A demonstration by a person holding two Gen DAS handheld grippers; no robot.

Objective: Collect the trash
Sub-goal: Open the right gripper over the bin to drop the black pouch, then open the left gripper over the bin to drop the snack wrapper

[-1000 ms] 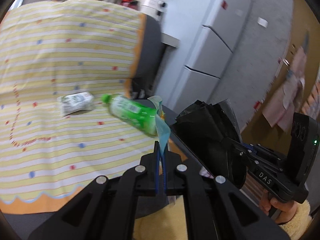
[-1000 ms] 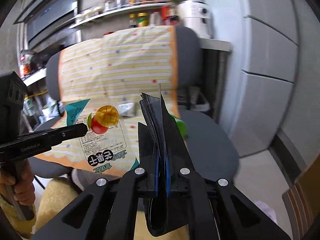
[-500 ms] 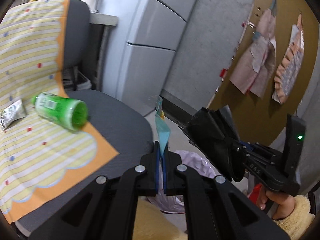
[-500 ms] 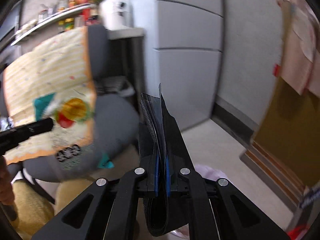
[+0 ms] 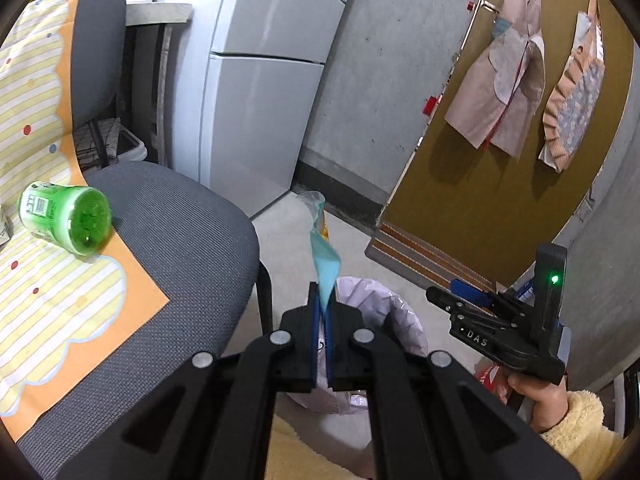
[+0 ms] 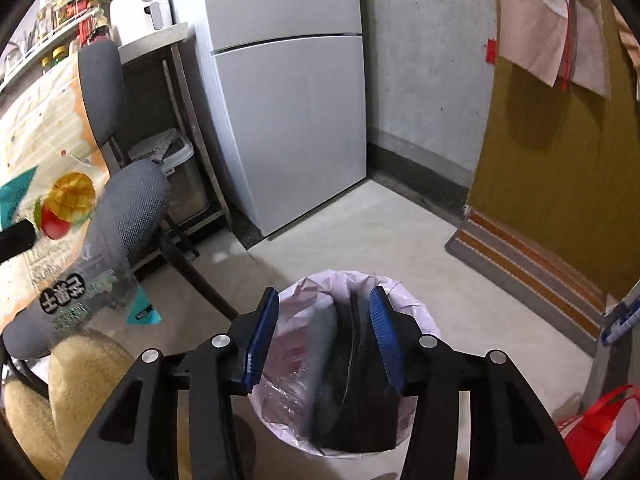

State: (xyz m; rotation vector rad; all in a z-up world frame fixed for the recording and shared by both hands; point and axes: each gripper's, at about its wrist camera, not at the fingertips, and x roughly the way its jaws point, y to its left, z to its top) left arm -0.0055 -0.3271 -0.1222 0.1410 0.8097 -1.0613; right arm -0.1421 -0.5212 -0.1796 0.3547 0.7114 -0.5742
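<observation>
Left wrist: left hand-held gripper [image 5: 321, 312] pinches snack bag [image 5: 326, 264]; right hand-held gripper [image 5: 448, 300], marked "DAS", gapes.

the right gripper [image 5: 438, 294], seen from the left wrist view, carries white letters "das" on its black body. the snack bag [image 6: 60, 240] bears large dark chinese characters, blurred in the right wrist view. the green bottle [image 5: 66, 216] shows a barcode label, unreadable.

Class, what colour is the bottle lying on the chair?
Green bottle; the left wrist view shows it best.
</observation>
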